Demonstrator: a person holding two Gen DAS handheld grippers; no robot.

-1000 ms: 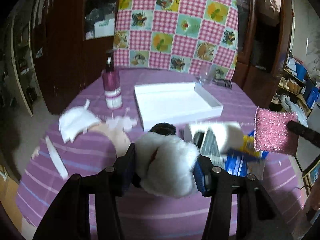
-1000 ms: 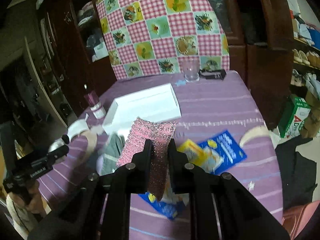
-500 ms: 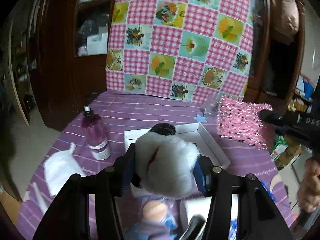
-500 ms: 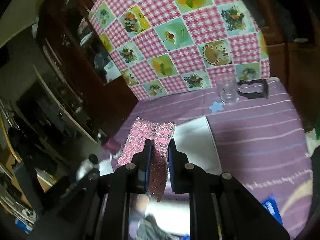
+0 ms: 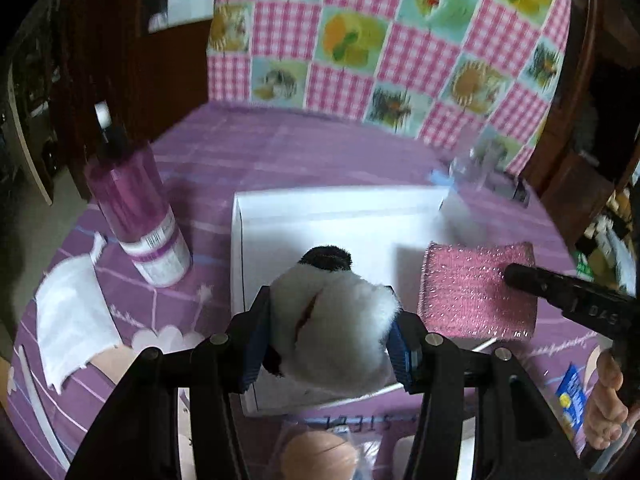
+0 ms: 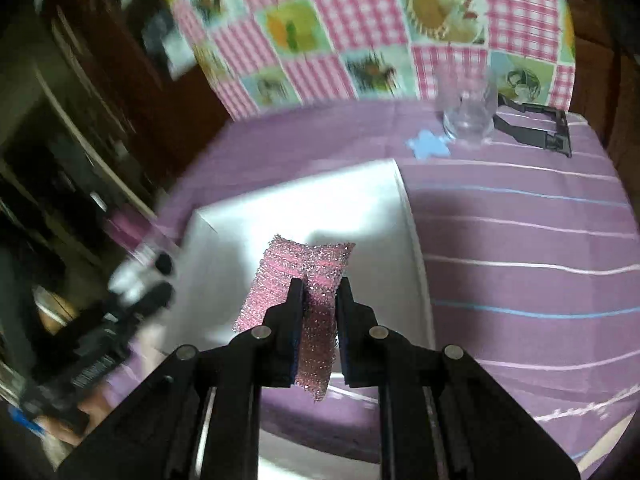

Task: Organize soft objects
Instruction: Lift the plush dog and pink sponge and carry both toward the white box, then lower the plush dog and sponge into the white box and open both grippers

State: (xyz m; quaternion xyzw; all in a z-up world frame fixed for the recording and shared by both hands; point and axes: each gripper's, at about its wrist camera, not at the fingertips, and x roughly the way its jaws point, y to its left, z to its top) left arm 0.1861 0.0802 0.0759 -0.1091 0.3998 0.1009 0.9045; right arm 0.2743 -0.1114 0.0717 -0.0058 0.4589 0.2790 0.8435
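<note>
The left gripper [image 5: 328,322] is clamped on a white plush [image 5: 332,320] with a black tip; the pads press into its sides and the toy bulges forward between the fingers. The right gripper [image 6: 320,312] is nearly closed, pinching a pink sponge [image 6: 300,280] by its lower part, so that most of the sponge stands ahead of and above the fingertips. Directly ahead of and below both tools lies the white tray [image 5: 340,216], open side up, on the purple cloth [image 5: 280,148]. In the left wrist view the sponge [image 5: 476,288] hangs to the right of the plush, over the tray's right half. As far as the frames show, the tray floor is bare: nothing has been deposited. Judged status: both soft items are picked and positioned over the tray; release into it is not yet done. To the left of the left tool stand a pink bottle [image 5: 136,216] and a white cloth [image 5: 72,312], the latter possibly a further item to sort. Beyond the tray, a glass [image 6: 468,116] and a black frame [image 6: 532,128] lie clear of the drop area. Blur in both views limits finer detail.
</note>
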